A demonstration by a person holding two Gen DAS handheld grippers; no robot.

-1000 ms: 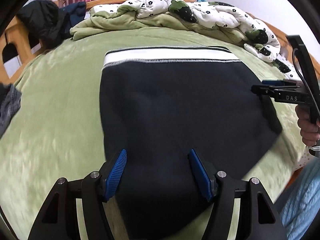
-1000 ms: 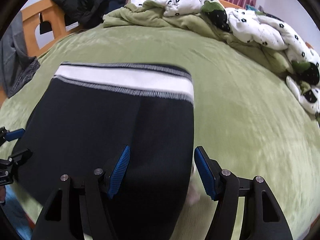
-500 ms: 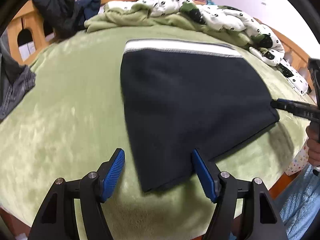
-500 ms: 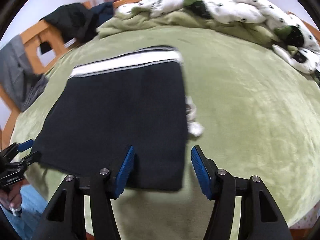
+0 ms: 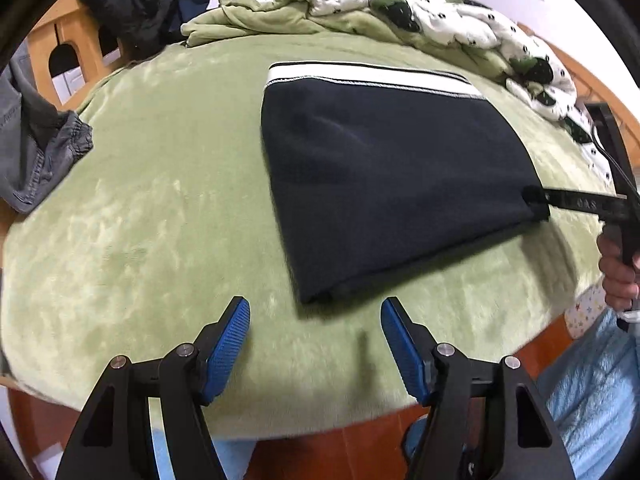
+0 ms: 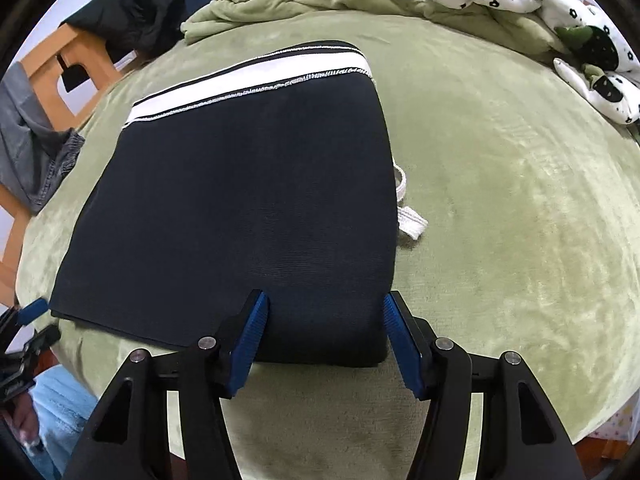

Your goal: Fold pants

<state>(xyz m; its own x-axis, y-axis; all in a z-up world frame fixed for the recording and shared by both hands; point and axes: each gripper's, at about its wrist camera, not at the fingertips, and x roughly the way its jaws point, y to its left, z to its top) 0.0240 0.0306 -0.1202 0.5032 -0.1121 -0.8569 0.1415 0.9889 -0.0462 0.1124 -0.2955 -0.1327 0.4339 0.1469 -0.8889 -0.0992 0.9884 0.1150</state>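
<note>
The dark navy pants [image 5: 392, 184] lie folded flat on the green bed cover [image 5: 160, 208], their white waistband [image 5: 372, 76] at the far end. My left gripper [image 5: 316, 320] hovers over bare cover just short of the pants' near corner; its jaws are closing slightly with nothing between them. My right gripper [image 6: 324, 316] is open and straddles the near right corner of the pants [image 6: 248, 208]: one pad is over the cloth, the other just off its right edge, neither pinching. It appears side-on in the left wrist view [image 5: 538, 200]. A white drawstring [image 6: 408, 216] pokes out at the right.
A rumpled flower-print quilt [image 5: 440, 16] and a green blanket [image 6: 260, 8] are heaped at the far side. A dark jacket [image 5: 128, 8] hangs on the wooden bed frame [image 5: 76, 52], and a grey garment [image 5: 36, 152] lies at the left. A person's hand [image 5: 618, 276] and light blue trousers [image 5: 592, 392] are at the near right.
Both grippers have pulled back toward the near bed edge. The left one, earlier with dark cloth between its fingers, is now off the pants, which lie flat.
</note>
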